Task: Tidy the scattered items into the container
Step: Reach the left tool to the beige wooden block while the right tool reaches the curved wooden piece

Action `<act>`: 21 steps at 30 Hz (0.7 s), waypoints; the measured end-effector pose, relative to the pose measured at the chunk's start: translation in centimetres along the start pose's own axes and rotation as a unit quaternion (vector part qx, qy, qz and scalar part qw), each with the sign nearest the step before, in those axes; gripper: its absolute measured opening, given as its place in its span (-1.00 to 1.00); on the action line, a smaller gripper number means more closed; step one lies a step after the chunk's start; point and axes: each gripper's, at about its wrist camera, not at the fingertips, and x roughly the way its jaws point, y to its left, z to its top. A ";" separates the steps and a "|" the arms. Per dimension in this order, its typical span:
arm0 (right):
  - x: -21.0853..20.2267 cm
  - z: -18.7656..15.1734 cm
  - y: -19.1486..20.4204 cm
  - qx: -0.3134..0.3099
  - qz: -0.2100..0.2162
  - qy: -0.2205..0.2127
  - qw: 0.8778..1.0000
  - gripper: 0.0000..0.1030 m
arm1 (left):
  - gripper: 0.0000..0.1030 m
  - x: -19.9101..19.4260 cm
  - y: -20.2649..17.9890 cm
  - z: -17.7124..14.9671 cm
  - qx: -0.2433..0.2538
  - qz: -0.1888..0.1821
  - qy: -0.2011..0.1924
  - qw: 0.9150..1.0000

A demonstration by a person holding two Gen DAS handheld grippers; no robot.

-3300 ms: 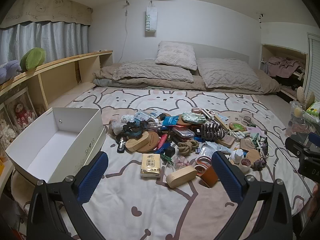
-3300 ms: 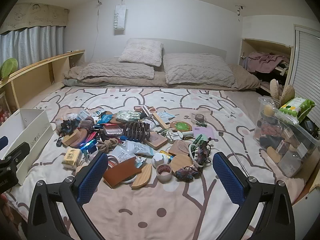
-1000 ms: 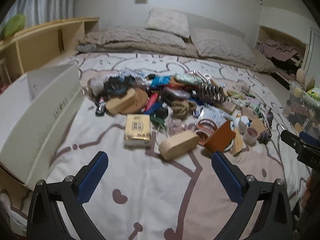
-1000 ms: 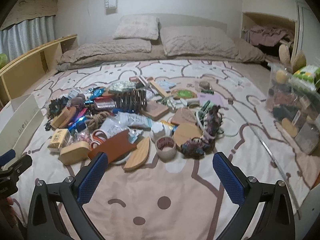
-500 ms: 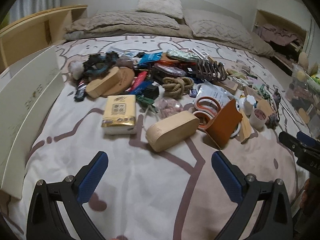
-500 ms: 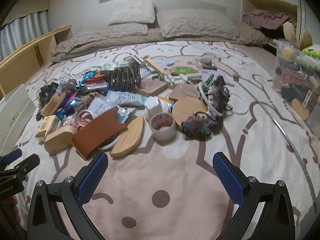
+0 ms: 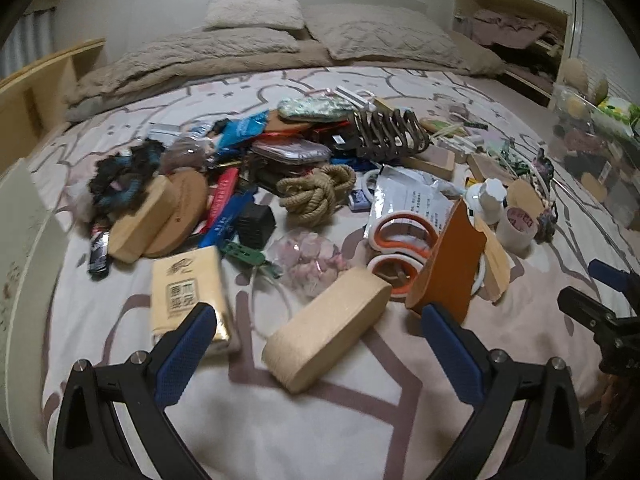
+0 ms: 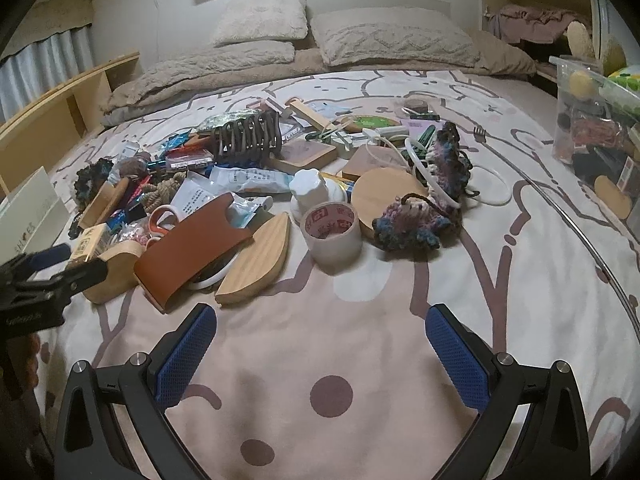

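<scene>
We see the bed (image 8: 500, 280) first, its pink cartoon-print cover carrying everything, with grey pillows (image 8: 392, 38) at the far end. At its left edge stands the white container (image 8: 30, 208), only its side wall in view. The scattered items (image 7: 320, 168) lie in one broad heap across the middle of the bed, well apart from the container. Among them, from larger to smaller: a brown leather sleeve (image 8: 192, 244) propped over orange-and-white rings, an oval wooden box (image 7: 328, 332) lying nearest our left gripper (image 7: 316, 356), a yellow tissue pack (image 7: 186, 288) just left of it, a coil of rope (image 7: 318, 192), a crocheted purple-blue piece (image 8: 412, 220), a half-round wooden board (image 8: 260, 260) and a roll of tape (image 8: 332, 232) beside it. Our left gripper hovers with its jaws spread wide, the wooden box between the fingers' line but untouched. Our right gripper (image 8: 320, 356) is equally wide, empty, over bare cover short of the tape roll.
</scene>
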 end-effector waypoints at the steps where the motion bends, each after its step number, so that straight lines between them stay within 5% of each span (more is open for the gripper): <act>1: 0.0 0.0 0.0 0.000 0.001 -0.002 1.000 1.00 | 0.97 0.4 0.2 0.0 -0.002 -0.006 0.006 1.000; 5: 0.0 -0.2 0.1 0.000 0.007 -0.006 1.000 1.00 | 0.59 1.6 0.8 -0.6 -0.026 -0.037 0.037 0.998; 12: -0.4 -0.2 1.4 -0.021 0.009 -0.021 1.000 1.00 | 0.59 1.3 -0.3 -2.8 -0.028 -0.052 0.046 0.997; 21: 0.4 0.6 2.4 -0.002 0.059 0.013 0.998 1.00 | 0.63 2.0 0.2 -3.8 -0.053 -0.042 0.024 0.997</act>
